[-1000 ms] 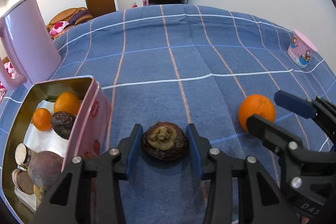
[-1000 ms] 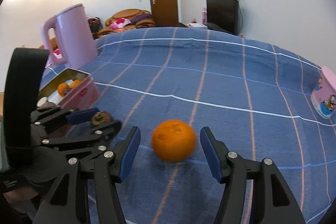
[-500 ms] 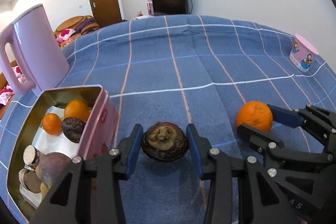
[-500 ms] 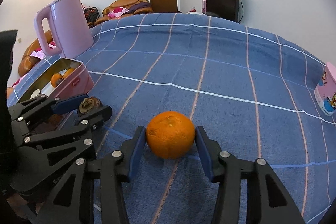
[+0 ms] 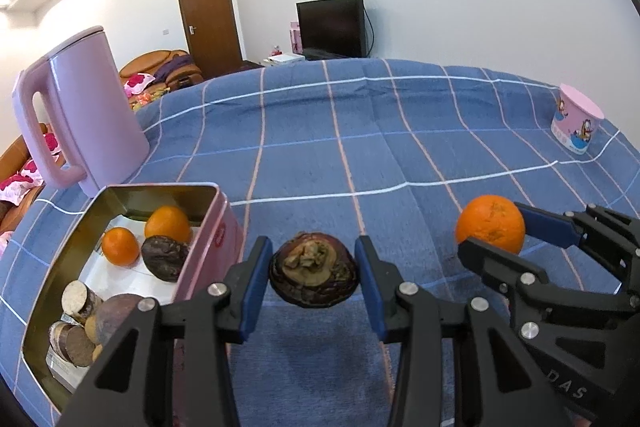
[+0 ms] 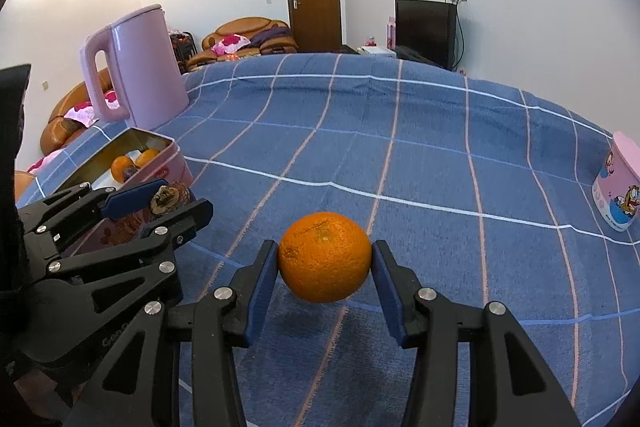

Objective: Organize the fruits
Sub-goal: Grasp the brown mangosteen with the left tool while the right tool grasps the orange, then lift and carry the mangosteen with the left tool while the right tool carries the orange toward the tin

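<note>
My left gripper (image 5: 312,251) is shut on a dark purple mangosteen (image 5: 314,277) and holds it just above the blue checked cloth, right of the pink tin box (image 5: 120,191). The tin holds two small oranges (image 5: 167,225), dark fruits and several cut pieces. In the right wrist view my right gripper (image 6: 325,254) is shut on an orange (image 6: 325,259), its blue pads pressed on both sides, with a shadow beneath. The left wrist view has the same orange (image 5: 490,229) at the right, and the right wrist view has the left gripper (image 6: 181,197) at the left, beside the tin box (image 6: 176,157).
A tall pink kettle (image 5: 80,107) stands behind the tin at the left edge of the cloth. A pink cartoon cup (image 5: 576,125) stands at the far right. Blue cloth (image 6: 400,147) stretches between them, with a sofa, a door and a black screen beyond.
The right jaws have closed from wide apart onto the orange, which now hangs a little off the cloth. The left gripper has tilted upward with the mangosteen still in its jaws.
</note>
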Action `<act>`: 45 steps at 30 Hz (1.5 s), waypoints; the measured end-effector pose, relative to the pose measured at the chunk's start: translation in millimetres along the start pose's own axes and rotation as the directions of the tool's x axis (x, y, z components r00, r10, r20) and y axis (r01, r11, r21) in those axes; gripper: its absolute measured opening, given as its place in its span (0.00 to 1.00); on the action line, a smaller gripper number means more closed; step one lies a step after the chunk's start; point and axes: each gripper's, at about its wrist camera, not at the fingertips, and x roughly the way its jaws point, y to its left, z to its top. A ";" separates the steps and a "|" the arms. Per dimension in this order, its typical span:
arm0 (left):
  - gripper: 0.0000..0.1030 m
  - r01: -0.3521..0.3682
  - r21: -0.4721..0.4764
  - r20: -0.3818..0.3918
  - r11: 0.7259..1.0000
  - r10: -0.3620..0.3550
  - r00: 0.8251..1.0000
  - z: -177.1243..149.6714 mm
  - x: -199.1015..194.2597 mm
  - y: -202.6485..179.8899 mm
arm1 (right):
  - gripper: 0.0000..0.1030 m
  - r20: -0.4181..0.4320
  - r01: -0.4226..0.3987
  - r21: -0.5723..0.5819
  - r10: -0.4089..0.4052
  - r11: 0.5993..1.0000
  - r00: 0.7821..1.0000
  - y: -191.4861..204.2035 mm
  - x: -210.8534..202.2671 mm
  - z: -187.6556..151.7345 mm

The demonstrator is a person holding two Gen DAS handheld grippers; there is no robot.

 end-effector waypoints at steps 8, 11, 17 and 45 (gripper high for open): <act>0.43 -0.005 -0.026 0.031 1.000 0.006 1.000 -2.3 -5.8 5.4 | 0.48 0.044 -0.001 -0.007 0.001 1.000 0.999 1.9 -7.2 -0.7; 0.43 -0.007 -0.033 0.038 0.999 0.009 0.999 -2.4 -7.5 7.1 | 0.48 0.061 -0.002 -0.005 0.002 1.000 0.998 2.4 -10.3 -1.0; 0.43 -0.016 -0.038 0.057 0.999 0.018 0.998 -5.0 -13.1 6.5 | 0.48 0.091 -0.006 0.002 0.006 1.000 0.996 1.1 -15.4 -1.3; 0.43 -0.054 -0.059 0.158 0.997 0.063 0.985 -10.8 -36.0 6.2 | 0.48 0.230 0.021 0.006 -0.021 1.000 0.973 2.2 -42.5 -7.6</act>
